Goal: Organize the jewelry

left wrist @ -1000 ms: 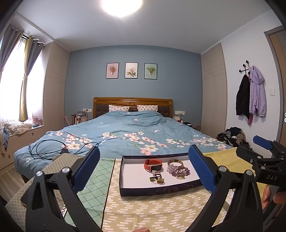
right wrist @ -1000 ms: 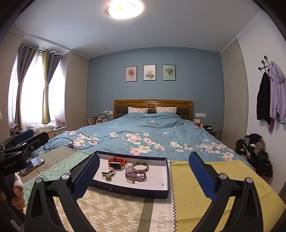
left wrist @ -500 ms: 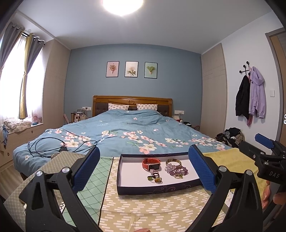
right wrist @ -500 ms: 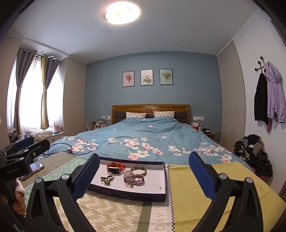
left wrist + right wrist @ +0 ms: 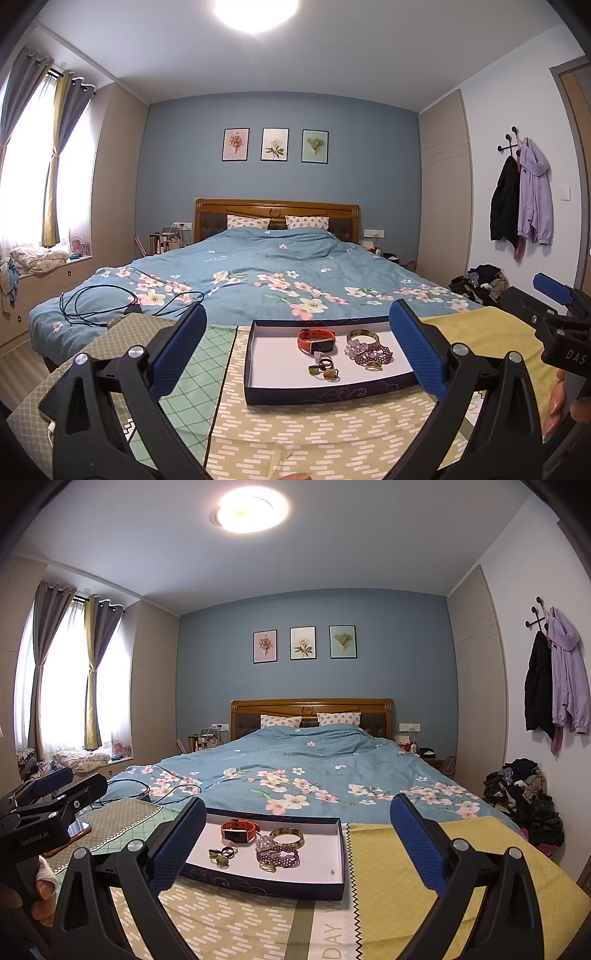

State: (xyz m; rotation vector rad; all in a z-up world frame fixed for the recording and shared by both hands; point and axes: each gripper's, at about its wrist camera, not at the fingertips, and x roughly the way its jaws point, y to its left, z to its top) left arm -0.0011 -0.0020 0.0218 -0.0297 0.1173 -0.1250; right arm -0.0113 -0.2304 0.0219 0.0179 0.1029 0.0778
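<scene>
A shallow dark-blue box tray with a white floor lies on a patterned cloth at the foot of the bed. In it lie an orange watch band, a gold bangle, purple beaded bracelets and small rings. My left gripper is open, its blue pads framing the tray from in front. My right gripper is open too, held short of the tray. Neither holds anything.
The table carries a yellow cloth, a cream brick-pattern cloth and a green lattice mat. A phone lies on the far left mat. Behind is a bed with a blue floral quilt and a black cable.
Both views have tipped slightly upward and drawn back a little; the tray sits lower in the frames. The jewelry has not moved and both grippers stay open.
</scene>
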